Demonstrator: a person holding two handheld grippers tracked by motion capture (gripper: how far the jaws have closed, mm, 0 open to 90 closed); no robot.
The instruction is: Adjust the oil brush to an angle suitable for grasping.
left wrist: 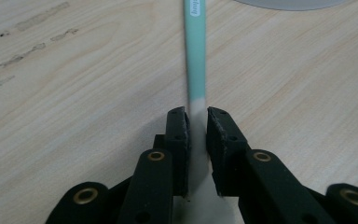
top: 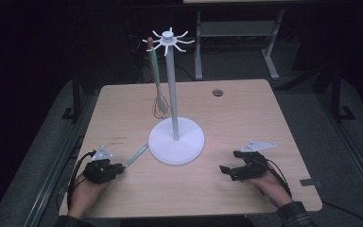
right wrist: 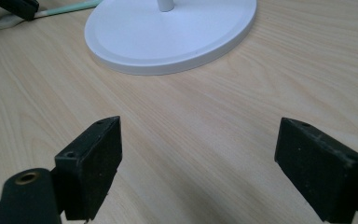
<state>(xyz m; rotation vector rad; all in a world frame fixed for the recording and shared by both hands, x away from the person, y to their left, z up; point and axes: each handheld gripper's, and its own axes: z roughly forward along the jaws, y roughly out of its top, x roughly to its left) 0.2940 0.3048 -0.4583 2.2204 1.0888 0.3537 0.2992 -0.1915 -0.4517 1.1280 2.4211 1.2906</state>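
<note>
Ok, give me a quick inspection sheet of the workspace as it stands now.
Surface: light wood table, faint marks near its left edge.
Job's things: mint-handled utensil flat on the table, beside the white stand; whisk hangs from the stand's top hooks.
Clutter: nothing seen.
Grippers: left gripper has the utensil's handle between its jaws, a thin gap visible; right gripper wide open, nothing between its jaws.
Cables: black leads trail from both grippers.
Surroundings: dark room, table frame behind.

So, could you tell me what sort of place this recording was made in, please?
Probably a lab or workshop: a bare wooden table in a dark room, a white utensil stand on it, and a metal-framed bench behind.
</note>
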